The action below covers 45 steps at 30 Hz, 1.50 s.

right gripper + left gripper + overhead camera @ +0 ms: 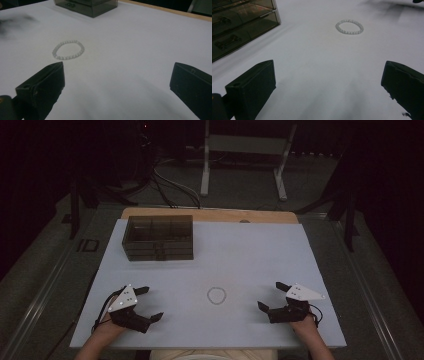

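Bracelet of small white beads (216, 295), one, flat on white table (260, 255), midway between two tools. Smoked translucent plastic drawer box (158, 237), one, at far left corner; contents too dark to tell. Left tool (148, 303) and right tool (270, 295) both wide open, empty.

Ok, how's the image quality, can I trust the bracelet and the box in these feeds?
High view: dim and soft, the bead bracelet is a faint ring on the white table, the surroundings near black. Left gripper view: bracelet sharp enough, a blurred dark smear at top right. Right gripper view: beads slightly soft, the smoky drawer box cut off at top.
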Each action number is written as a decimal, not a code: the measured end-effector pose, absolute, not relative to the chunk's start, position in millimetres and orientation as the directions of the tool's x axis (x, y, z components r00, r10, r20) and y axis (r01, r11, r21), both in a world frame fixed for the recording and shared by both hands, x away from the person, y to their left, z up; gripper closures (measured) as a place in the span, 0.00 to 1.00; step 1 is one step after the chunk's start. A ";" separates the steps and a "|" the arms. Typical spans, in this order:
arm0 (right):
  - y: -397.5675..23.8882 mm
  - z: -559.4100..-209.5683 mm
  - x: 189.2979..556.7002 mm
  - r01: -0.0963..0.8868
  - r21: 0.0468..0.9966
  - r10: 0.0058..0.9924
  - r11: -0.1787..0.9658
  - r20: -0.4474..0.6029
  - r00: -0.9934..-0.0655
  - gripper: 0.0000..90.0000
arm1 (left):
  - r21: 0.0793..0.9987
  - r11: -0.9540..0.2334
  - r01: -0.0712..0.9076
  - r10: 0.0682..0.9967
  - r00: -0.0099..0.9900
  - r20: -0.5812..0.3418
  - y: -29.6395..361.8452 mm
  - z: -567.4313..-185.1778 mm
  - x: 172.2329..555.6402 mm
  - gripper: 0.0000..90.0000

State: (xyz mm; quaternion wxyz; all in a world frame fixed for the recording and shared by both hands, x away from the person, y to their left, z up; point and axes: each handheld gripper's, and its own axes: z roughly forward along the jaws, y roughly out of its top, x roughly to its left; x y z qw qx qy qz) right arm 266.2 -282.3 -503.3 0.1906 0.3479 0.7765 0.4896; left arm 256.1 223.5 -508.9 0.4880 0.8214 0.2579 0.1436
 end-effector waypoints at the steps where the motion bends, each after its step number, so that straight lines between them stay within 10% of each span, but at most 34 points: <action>1: -282.3 -503.8 266.7 0.359 0.891 0.727 0.277 0.050 -0.685 0.00 | 0.875 -0.394 0.281 0.562 0.827 -0.013 223.3 -508.8 256.0 0.01; 45: -276.7 -499.3 259.9 0.294 0.915 0.693 0.277 0.021 -0.720 0.00 | 0.867 -0.479 0.137 0.491 0.861 0.134 206.7 -460.1 272.0 0.01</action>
